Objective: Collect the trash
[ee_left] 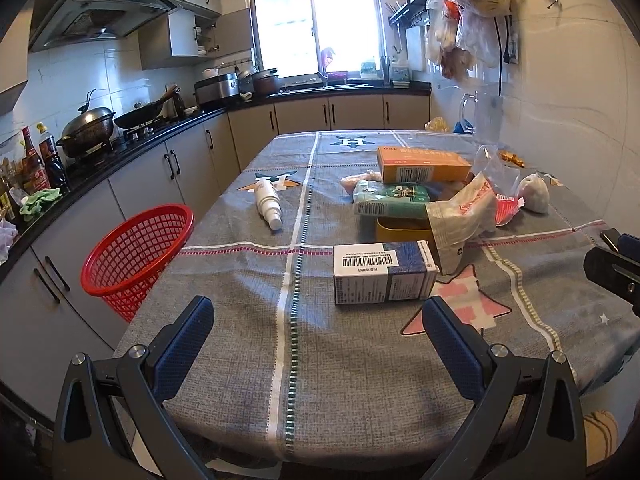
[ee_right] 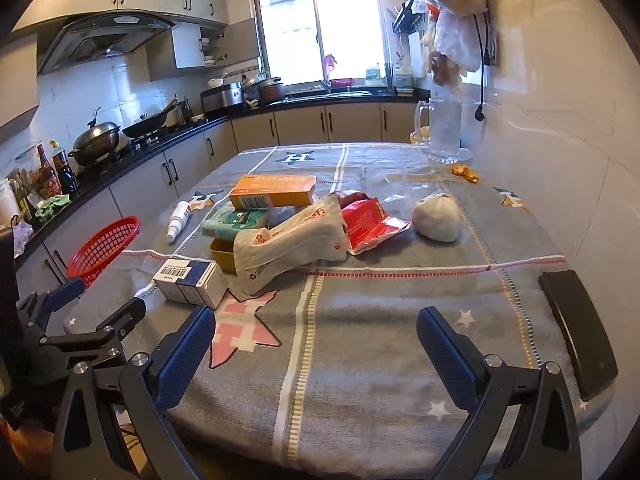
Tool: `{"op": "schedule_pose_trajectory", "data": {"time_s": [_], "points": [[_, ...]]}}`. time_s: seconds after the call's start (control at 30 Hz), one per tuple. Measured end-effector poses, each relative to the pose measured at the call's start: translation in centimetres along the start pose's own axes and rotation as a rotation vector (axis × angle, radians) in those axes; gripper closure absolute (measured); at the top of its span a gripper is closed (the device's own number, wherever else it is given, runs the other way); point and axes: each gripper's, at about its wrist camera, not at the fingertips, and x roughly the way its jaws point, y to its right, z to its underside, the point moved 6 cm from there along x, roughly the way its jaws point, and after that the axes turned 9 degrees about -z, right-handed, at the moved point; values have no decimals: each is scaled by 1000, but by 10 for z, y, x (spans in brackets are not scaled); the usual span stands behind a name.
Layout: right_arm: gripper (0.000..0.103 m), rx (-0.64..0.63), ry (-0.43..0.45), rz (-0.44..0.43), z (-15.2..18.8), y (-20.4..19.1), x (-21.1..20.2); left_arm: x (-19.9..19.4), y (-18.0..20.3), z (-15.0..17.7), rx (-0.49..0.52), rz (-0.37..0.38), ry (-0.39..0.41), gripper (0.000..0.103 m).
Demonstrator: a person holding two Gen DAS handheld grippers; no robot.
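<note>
Trash lies on the grey tablecloth point(ee_left: 248, 344): a white and blue box point(ee_left: 384, 272) point(ee_right: 192, 278), a white spray bottle point(ee_left: 268, 200) point(ee_right: 179, 216), an orange box point(ee_left: 424, 164) point(ee_right: 274, 191), a green packet point(ee_left: 394, 200) point(ee_right: 236, 221), a white plastic bag point(ee_left: 460, 216) point(ee_right: 288, 236), a red wrapper point(ee_right: 370, 220) and a grey lump point(ee_right: 437, 217). A red mesh basket point(ee_left: 138, 248) point(ee_right: 104, 245) stands off the table's left edge. My left gripper point(ee_left: 318, 324) is open and empty, just short of the white and blue box. My right gripper point(ee_right: 316, 336) is open and empty over the near table edge.
A yellow container point(ee_left: 404, 229) sits under the packets. A glass pitcher point(ee_right: 444, 130) stands at the far right by the wall. A black phone point(ee_right: 576, 328) lies at the near right. Kitchen counter with pots point(ee_left: 86, 130) and bottles runs along the left. Bags point(ee_left: 468, 20) hang on the wall.
</note>
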Motion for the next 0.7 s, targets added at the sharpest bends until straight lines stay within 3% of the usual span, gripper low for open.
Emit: {"op": "schedule_pose_trajectory", "data": {"time_s": [0.7], "points": [[1, 11, -22, -12, 5, 0, 7, 8, 4, 5, 19, 4, -16, 0]]}}
